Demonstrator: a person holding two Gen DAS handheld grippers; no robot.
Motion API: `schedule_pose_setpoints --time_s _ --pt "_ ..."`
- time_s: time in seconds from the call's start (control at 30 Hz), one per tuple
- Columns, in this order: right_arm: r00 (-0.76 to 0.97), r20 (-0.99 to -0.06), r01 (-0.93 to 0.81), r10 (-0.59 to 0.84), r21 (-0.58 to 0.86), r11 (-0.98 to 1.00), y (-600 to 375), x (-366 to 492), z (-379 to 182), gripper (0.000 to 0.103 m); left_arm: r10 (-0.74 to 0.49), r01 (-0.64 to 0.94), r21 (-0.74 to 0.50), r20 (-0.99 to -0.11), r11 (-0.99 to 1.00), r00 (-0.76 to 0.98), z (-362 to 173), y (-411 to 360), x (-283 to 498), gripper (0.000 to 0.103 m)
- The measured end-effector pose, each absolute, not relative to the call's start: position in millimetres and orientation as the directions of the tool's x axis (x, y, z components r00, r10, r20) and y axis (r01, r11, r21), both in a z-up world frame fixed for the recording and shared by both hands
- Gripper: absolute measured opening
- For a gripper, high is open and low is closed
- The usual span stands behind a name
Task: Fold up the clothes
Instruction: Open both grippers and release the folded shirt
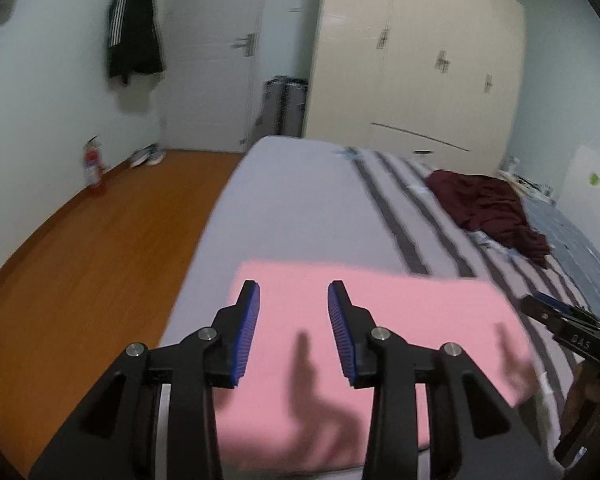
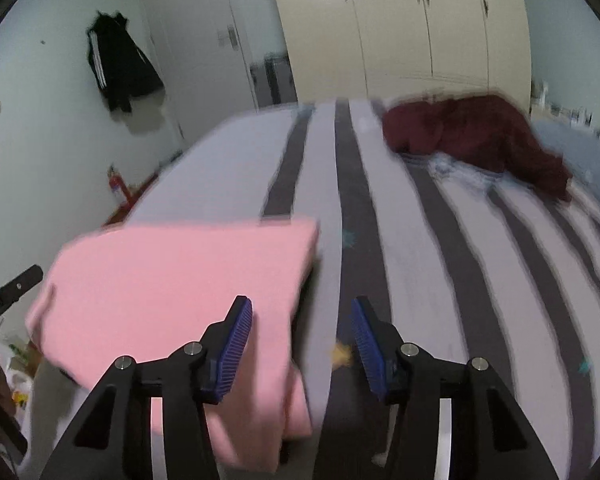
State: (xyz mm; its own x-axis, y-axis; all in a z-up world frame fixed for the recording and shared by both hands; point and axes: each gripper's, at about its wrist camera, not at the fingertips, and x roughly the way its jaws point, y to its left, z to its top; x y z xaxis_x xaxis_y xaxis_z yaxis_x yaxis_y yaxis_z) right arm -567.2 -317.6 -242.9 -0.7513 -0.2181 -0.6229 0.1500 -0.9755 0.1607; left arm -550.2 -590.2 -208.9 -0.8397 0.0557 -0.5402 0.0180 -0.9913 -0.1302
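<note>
The folded pink garment (image 1: 364, 332) lay low in the frame on the striped bed (image 1: 300, 200). Both the left gripper (image 1: 294, 312) and right gripper (image 2: 302, 332) hung above it, fingers apart, empty. That fold looked finished; next probably came fetching the crumpled maroon garment (image 2: 480, 136), upper right.

Both claws point forward and downward with nothing between their blue pads. The left claw (image 1: 294, 296) stands parted; the right claw (image 2: 302, 312) gapes wider.
</note>
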Motion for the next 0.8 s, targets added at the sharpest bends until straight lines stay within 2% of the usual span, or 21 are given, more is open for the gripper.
schedule_pose_setpoints --time_s 0.07,0.13,0.3,0.37,0.4,0.53,0.6,0.7,0.8 --pt "-0.762 -0.602 0.177 -0.240 0.162 -0.971 -328 -576 -232 0.047 0.060 -0.005 -0.100 -0.553 -0.995 -0.831 -206 -576 -573 0.033" --pt "-0.760 -0.597 0.207 -0.258 0.153 -0.966 -342 -588 -226 0.041 0.077 -0.028 -0.094 -0.566 -0.995 -0.821 -210 -566 -590 0.033" --pt "-0.719 -0.635 0.282 -0.281 0.103 -0.954 -385 -611 -241 0.036 0.006 0.002 -0.010 -0.699 -1.000 -0.716 -257 -558 -623 0.028" --pt "-0.681 -0.684 0.279 -0.262 0.089 -0.956 -392 -621 -260 0.036 -0.001 0.002 -0.002 -0.684 -1.000 -0.729 -265 -560 -620 0.028" --pt "-0.663 -0.706 0.275 -0.250 0.081 -0.958 -392 -625 -272 0.032 0.009 0.005 -0.019 -0.682 -1.000 -0.731 -265 -561 -619 0.027" --pt "-0.668 -0.702 0.288 -0.247 0.062 -0.956 -387 -623 -276 0.030 0.046 0.029 -0.103 -0.655 -0.994 -0.754 -242 -572 -616 0.027" --pt "-0.696 -0.672 0.264 -0.253 0.088 -0.961 -376 -623 -263 0.030 0.028 0.047 -0.101 -0.635 -0.994 -0.772 -234 -581 -614 0.027" --pt "-0.716 -0.657 0.218 -0.235 0.109 -0.970 -361 -636 -257 0.030 -0.002 0.094 -0.094 -0.699 -0.991 -0.715 -254 -599 -626 0.027" --pt "-0.673 -0.703 0.208 -0.231 0.120 -0.971 -357 -658 -273 0.030 0.011 0.080 -0.096 -0.705 -0.992 -0.709 -269 -605 -627 0.028"
